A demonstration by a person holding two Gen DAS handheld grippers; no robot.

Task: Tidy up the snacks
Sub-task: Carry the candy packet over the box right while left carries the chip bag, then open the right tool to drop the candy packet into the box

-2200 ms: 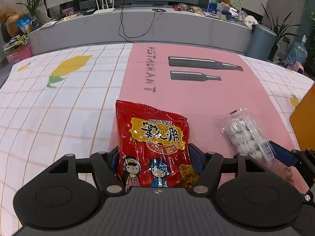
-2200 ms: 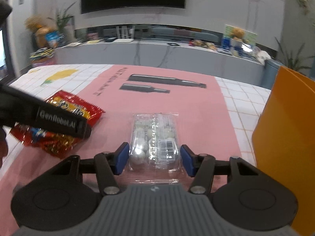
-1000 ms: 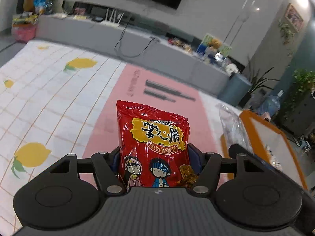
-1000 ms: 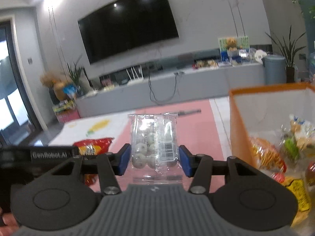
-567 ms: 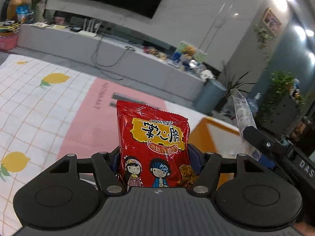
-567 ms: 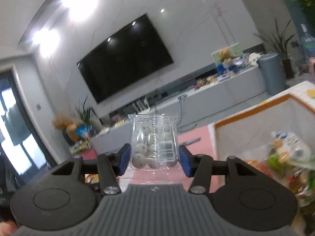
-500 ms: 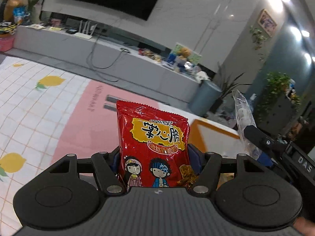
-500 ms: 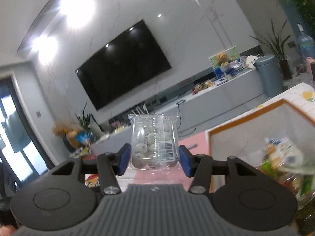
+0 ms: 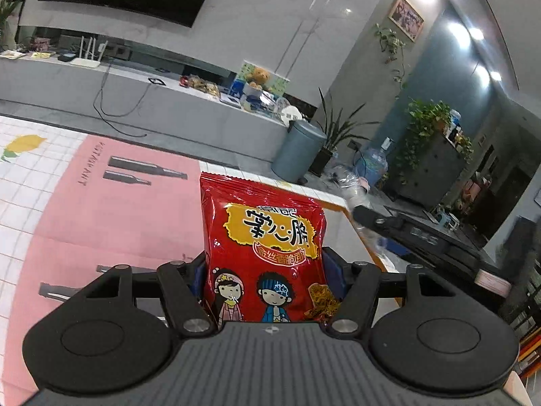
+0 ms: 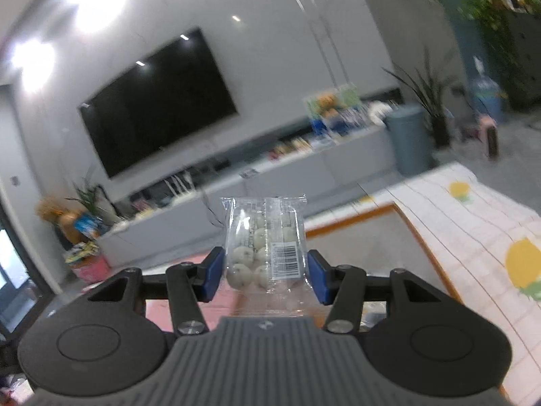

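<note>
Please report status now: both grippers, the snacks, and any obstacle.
Left gripper shut on red snack bag. Right gripper shut on clear candy pack. Orange box ahead. Path clear.

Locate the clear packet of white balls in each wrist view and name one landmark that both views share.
Left wrist view: blurred, right of centre, the clear packet at the tip of the other tongs, beyond the red snack bag.
Right wrist view: centre, upright between the blue pads.
Shared landmark: grey bin by the long counter.

Table [image 9: 20,203] under a checked lemon-print cloth [image 10: 473,223], pink printed mat [image 9: 101,209] on top.
</note>
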